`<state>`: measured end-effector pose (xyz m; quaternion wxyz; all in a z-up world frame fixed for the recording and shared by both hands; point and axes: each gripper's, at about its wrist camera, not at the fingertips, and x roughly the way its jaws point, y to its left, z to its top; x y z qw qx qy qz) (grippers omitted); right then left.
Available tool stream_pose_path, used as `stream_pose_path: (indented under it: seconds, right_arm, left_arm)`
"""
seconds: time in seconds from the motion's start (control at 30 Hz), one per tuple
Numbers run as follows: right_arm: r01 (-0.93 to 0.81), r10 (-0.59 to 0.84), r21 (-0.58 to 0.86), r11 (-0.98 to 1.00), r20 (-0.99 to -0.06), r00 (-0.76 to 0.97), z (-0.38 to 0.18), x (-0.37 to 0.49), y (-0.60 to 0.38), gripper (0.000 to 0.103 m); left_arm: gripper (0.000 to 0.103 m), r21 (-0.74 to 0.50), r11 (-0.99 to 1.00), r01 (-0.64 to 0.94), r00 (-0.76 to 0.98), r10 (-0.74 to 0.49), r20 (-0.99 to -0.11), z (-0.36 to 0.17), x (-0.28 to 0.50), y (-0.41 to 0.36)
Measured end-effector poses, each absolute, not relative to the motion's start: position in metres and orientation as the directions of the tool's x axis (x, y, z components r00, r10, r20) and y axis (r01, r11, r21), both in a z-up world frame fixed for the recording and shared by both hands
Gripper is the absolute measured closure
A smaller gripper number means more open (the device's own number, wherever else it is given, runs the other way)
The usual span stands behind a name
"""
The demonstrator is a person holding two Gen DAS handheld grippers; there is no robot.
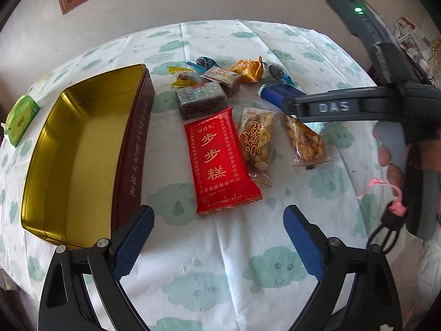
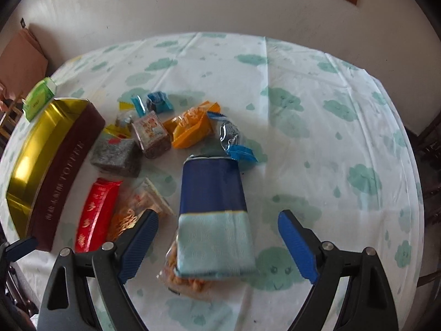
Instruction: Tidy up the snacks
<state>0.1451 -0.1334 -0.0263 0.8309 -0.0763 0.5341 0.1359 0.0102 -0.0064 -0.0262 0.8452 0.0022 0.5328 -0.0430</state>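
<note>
Right hand-held gripper (image 2: pixel 217 245), ridged blue pads spread wide, empty, above the glossy blue rectangular packet (image 2: pixel 212 190).

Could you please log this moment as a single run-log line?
phase: reaching | left gripper: open, empty | right gripper: open over blue pack | tin: empty | snacks: all on table

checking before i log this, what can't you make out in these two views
- Left wrist view: the right gripper covers part of the blue pack and the twist snack.
- Right wrist view: the blue pack hides most of the twist snack.
- Right wrist view: the red pack is blurred, print unreadable.
- Both views: the tin is empty where seen; its near end is cut off.
</note>
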Motion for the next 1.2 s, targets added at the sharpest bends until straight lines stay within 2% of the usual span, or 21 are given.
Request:
stream_pose_path:
  seconds: [0.17,0.2,0.23,0.27,0.3,0.6,1.03,1.2]
  right_arm:
    - [-0.299,0.15,0.044,0.953,-0.928,0.341,-0.04,0.159,-0.129,0.031]
    - [-0.299,0.154,0.05,0.953,-0.93,0.333,-0.042,0.161,-0.129,0.031]
    - [-0.298,0.153,0.051,0.953,-0.932,0.328,-0.044,0.163,-0.129,0.036]
    - [-0.296,0.154,0.055,0.954,-0.934,0.323,-0.045,0.164,-0.129,0.047]
    - [-0.295,0.171,0.076,0.952,-0.935,0.311,-0.046,0.165,-0.13,0.048]
    - [-0.243,0.197,0.119,0.963,-0.925,0.325,-0.043,0.157,-0.152,0.052]
    - [-0.113,0.126,0.091,0.989,-0.923,0.364,-0.042,0.127,-0.221,0.052]
    - [-0.084,0.122,0.099,0.992,-0.927,0.354,-0.047,0.118,-0.236,0.052]
  left_arm:
    - [0.015,-0.084,0.995,0.058,0.394,-0.101,-0.914,-0.029,0.02,-0.002]
    - [0.016,-0.093,0.994,0.057,0.387,-0.108,-0.916,-0.03,0.022,-0.002]
    - [0.017,-0.104,0.993,0.057,0.379,-0.118,-0.918,-0.03,0.024,-0.002]
    - [0.018,-0.12,0.991,0.056,0.368,-0.132,-0.92,-0.031,0.027,-0.001]
    - [0.02,-0.132,0.99,0.052,0.361,-0.142,-0.922,-0.032,0.03,-0.001]
    - [0.03,-0.178,0.984,0.012,0.305,-0.173,-0.936,-0.039,0.048,0.004]
    - [0.032,-0.212,0.977,-0.037,0.279,-0.194,-0.941,-0.041,0.078,0.015]
    - [0.037,-0.208,0.977,-0.035,0.262,-0.192,-0.946,-0.049,0.085,0.016]
